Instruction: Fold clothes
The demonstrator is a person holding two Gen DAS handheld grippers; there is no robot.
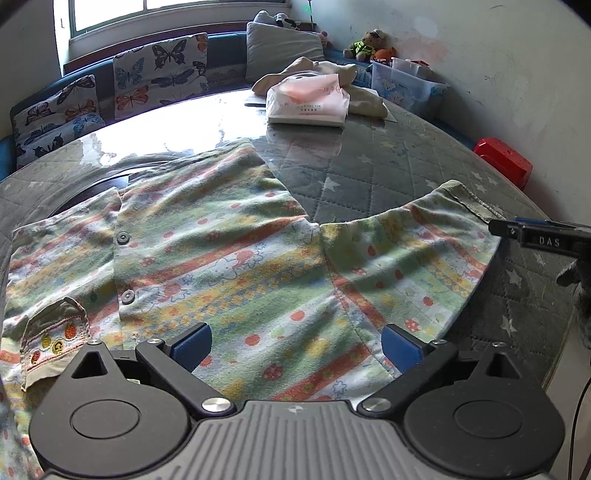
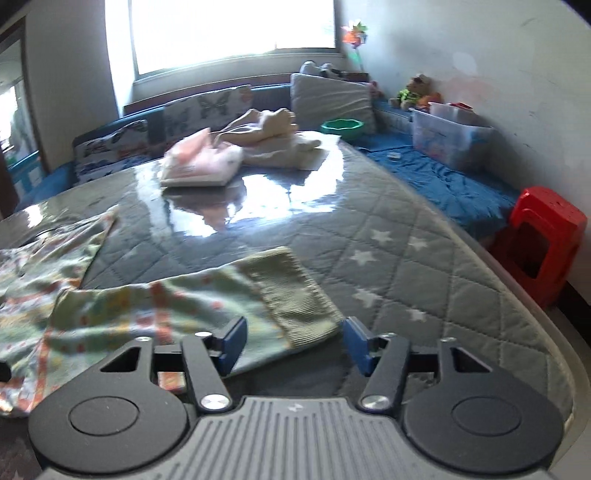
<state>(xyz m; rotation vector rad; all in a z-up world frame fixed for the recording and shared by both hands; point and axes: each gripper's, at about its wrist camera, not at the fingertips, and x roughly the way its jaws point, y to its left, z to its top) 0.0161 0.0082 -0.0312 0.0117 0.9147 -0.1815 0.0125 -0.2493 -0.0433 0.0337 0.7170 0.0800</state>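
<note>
- Left gripper (image 1: 295, 345): jaws spread wide above the patterned garment (image 1: 221, 258), gripping nothing.
- Right gripper (image 2: 293, 341): jaws apart, straddling the sleeve cuff (image 2: 291, 291), pads not pressing.
- Garment lies flat on the glossy quilted worktop (image 2: 406, 258).
- Room: bright window (image 2: 232, 29), butterfly cushions (image 1: 159, 70), red stool (image 2: 546, 236).

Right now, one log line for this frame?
stage: pre-fold | patterned shirt flat on table | left gripper open above shirt | right gripper open at sleeve cuff, no grasp
</note>
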